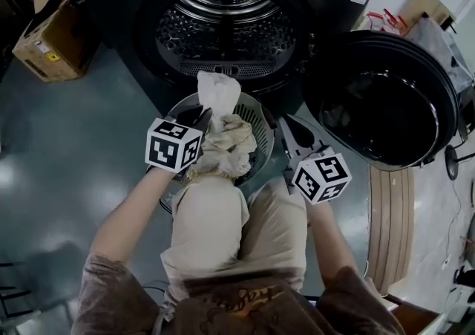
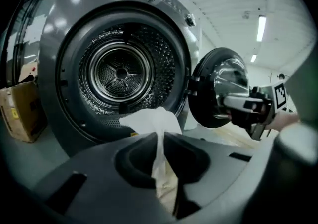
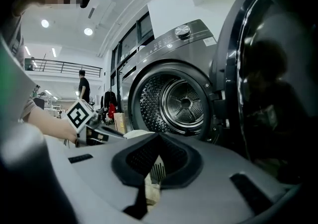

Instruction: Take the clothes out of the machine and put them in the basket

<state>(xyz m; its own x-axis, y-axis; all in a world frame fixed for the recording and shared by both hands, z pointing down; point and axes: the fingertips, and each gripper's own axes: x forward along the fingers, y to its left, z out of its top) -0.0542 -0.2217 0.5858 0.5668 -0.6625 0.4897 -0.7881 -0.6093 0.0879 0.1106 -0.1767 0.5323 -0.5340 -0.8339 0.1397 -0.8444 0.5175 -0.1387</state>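
The dark machine's drum [image 1: 226, 29] stands open and looks empty. In front of it sits a round grey slatted basket [image 1: 257, 119] holding cream clothes [image 1: 226, 149]. My left gripper [image 1: 205, 113] is shut on a white cloth [image 1: 217, 92], lifted above the basket near the drum's lip. In the left gripper view the white cloth [image 2: 149, 121] is pinched in the left gripper [image 2: 160, 137] and hangs down between the jaws. My right gripper [image 1: 288, 124] hovers at the basket's right rim. In its own view the right gripper [image 3: 159, 137] is shut on nothing, with basket slats [image 3: 157, 171] below.
The round machine door [image 1: 386, 99] hangs open at the right, close to my right gripper. A cardboard box [image 1: 48, 44] stands on the floor left of the machine. Wooden boards [image 1: 390, 215] lie at the right. The person's knees [image 1: 211, 215] are just behind the basket.
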